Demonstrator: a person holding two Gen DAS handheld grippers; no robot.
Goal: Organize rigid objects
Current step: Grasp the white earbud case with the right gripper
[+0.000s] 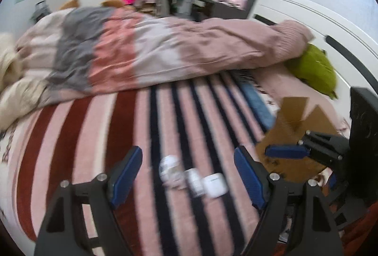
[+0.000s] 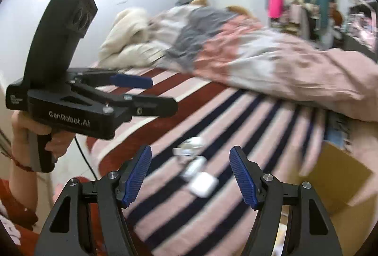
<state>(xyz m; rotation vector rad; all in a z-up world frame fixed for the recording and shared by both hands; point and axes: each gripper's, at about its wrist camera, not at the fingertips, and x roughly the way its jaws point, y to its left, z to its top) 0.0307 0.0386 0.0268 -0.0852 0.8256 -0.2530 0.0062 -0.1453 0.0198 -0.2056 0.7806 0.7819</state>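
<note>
Three small white objects lie in a row on the striped blanket (image 1: 94, 138): a round clear-white piece (image 1: 169, 167), a small white bottle (image 1: 195, 182) and a white earbud-style case (image 1: 215, 185). They also show, blurred, in the right wrist view: the case (image 2: 202, 184), the bottle (image 2: 195, 167), the round piece (image 2: 189, 146). My left gripper (image 1: 187, 175) is open and empty, its fingers either side of them. My right gripper (image 2: 190, 175) is open and empty just above the case. The left gripper also shows at left in the right wrist view (image 2: 151, 93).
An open cardboard box (image 1: 293, 138) stands at the blanket's right edge, also in the right wrist view (image 2: 335, 180). A crumpled pink-grey duvet (image 1: 146, 50) lies behind. A green cushion (image 1: 314, 69) rests by the white headboard (image 1: 330, 27). Cluttered shelves stand far back.
</note>
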